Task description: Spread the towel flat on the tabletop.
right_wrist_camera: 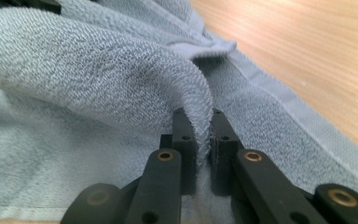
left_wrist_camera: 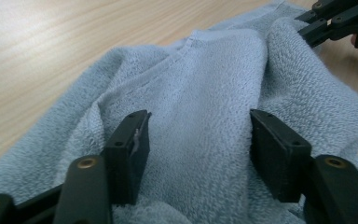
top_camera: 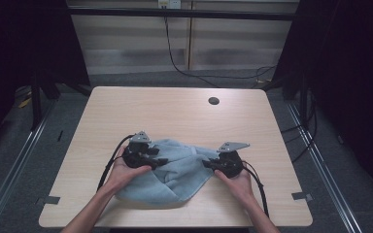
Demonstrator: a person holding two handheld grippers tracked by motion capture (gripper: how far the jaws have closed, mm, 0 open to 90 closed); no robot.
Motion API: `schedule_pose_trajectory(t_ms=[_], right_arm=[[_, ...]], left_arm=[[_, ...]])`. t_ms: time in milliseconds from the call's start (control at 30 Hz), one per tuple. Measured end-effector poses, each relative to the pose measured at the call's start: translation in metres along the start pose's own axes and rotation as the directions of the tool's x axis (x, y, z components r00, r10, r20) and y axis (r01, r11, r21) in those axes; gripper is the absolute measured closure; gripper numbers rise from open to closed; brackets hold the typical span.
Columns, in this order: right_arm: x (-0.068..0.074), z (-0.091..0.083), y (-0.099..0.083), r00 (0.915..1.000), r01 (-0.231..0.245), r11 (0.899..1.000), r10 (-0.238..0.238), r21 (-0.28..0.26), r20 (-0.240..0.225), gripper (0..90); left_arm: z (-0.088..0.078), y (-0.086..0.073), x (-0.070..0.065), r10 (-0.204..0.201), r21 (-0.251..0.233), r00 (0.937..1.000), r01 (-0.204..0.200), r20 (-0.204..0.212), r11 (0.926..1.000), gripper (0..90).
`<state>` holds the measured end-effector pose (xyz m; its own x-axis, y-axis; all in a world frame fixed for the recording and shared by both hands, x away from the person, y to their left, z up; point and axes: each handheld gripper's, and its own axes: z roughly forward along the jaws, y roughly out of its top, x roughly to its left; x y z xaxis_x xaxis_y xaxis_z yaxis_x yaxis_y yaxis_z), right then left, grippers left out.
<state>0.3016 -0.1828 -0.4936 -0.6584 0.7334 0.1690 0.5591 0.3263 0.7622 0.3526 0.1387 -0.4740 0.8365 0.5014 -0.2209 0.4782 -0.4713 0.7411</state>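
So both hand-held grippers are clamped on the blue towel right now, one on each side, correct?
Not quite. The right hand-held gripper is clamped on a fold of the blue towel, as the right gripper view shows. The left hand-held gripper is open: in the left gripper view its jaws stand wide apart over the towel, pinching nothing.

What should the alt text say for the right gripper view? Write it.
The right gripper pinches a raised fold of a light blue towel between its two black jaws. The towel lies rumpled on a pale wooden table.

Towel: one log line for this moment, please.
towel: crumpled on table | left tool: open over it | right tool: pinching a fold
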Motion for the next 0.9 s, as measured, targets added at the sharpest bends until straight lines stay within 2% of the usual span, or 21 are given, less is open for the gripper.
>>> schedule_pose_trajectory(t_ms=[67,100,133,167,233,267,300,400,433,500,533,600,700,733,767,833,867,900], right_arm=[[0.0,0.002,-0.002,1.0,-0.002,1.0,0.002,0.012,-0.005,84.2],[0.0,0.003,-0.002,1.0,-0.006,1.0,0.006,0.015,-0.005,84.2],[0.001,0.004,-0.002,0.9999,-0.007,1.0,0.007,0.016,-0.007,84.1],[0.001,0.005,-0.002,0.9999,0.0,1.0,0.001,0.018,-0.012,84.1],[0.001,0.005,-0.002,0.9999,-0.004,1.0,0.004,0.021,-0.012,84.1],[0.002,0.005,-0.002,1.0,0.0,1.0,0.0,0.019,-0.009,84.1],[0.001,0.004,-0.002,0.9999,0.0,1.0,0.0,0.017,0.011,84.4],[-0.002,0.001,-0.002,0.9998,-0.006,1.0,0.006,0.011,0.017,84.5],[-0.002,-0.001,-0.002,0.9996,-0.013,1.0,0.013,0.009,0.027,84.5],[-0.005,-0.005,0.001,0.9992,-0.021,1.0,0.021,0.0,0.035,84.5],[-0.006,-0.008,0.003,0.9987,-0.024,1.0,0.024,-0.011,0.044,84.6],[-0.009,-0.016,0.009,0.9981,-0.027,0.999,0.03,-0.04,0.055,84.7],[-0.016,-0.032,0.017,0.9955,-0.038,0.995,0.045,-0.091,0.083,84.7],[-0.02,-0.038,0.02,0.9937,-0.042,0.993,0.053,-0.108,0.099,84.7],[-0.025,-0.046,0.022,0.9909,-0.051,0.99,0.067,-0.133,0.117,84.7],[-0.03,-0.057,0.024,0.9864,-0.055,0.986,0.079,-0.158,0.144,84.7],[-0.03,-0.057,0.024,0.9864,-0.055,0.986,0.079,-0.158,0.144,84.7],[-0.034,-0.07,0.026,0.9808,-0.056,0.982,0.088,-0.181,0.174,84.7]], left_arm=[[0.003,-0.001,0.0,-0.002,0.017,1.0,0.001,0.008,0.9999,37.8],[0.007,-0.001,-0.002,0.014,0.062,0.9999,-0.014,0.005,0.998,39.0],[0.007,-0.001,-0.002,0.014,0.062,0.9999,-0.014,0.005,0.998,45.5],[0.008,-0.001,-0.004,0.035,0.079,0.9993,-0.036,0.015,0.9962,55.7],[0.008,-0.001,-0.005,0.035,0.063,0.9993,-0.036,0.015,0.9974,67.6],[0.006,-0.001,-0.005,0.033,0.056,0.9994,-0.033,-0.009,0.9979,67.6],[0.001,-0.002,-0.001,0.01,0.023,0.9998,-0.009,-0.02,0.9997,75.5],[-0.006,-0.002,0.001,-0.014,-0.032,0.9997,0.013,-0.018,0.9994,79.6],[-0.018,0.0,0.005,-0.039,-0.095,0.9985,0.036,-0.038,0.9948,79.9],[-0.033,0.004,0.014,-0.09,-0.163,0.9959,0.088,-0.008,0.9828,79.8],[-0.041,0.006,0.017,-0.094,-0.185,0.9953,0.088,-0.023,0.9789,79.8],[-0.058,0.009,0.023,-0.101,-0.217,0.993,0.086,-0.061,0.9724,79.9],[-0.083,0.011,0.029,-0.12,-0.276,0.9874,0.088,-0.103,0.9571,80.1],[-0.083,0.011,0.029,-0.12,-0.276,0.9874,0.088,-0.103,0.9571,80.1],[-0.097,0.011,0.033,-0.135,-0.311,0.9843,0.093,-0.114,0.9459,80.1],[-0.11,0.009,0.037,-0.152,-0.337,0.9815,0.104,-0.117,0.9355,80.0],[-0.11,0.009,0.037,-0.152,-0.337,0.9815,0.104,-0.117,0.9355,80.0],[-0.114,0.008,0.039,-0.16,-0.352,0.9788,0.106,-0.128,0.9299,80.0]])
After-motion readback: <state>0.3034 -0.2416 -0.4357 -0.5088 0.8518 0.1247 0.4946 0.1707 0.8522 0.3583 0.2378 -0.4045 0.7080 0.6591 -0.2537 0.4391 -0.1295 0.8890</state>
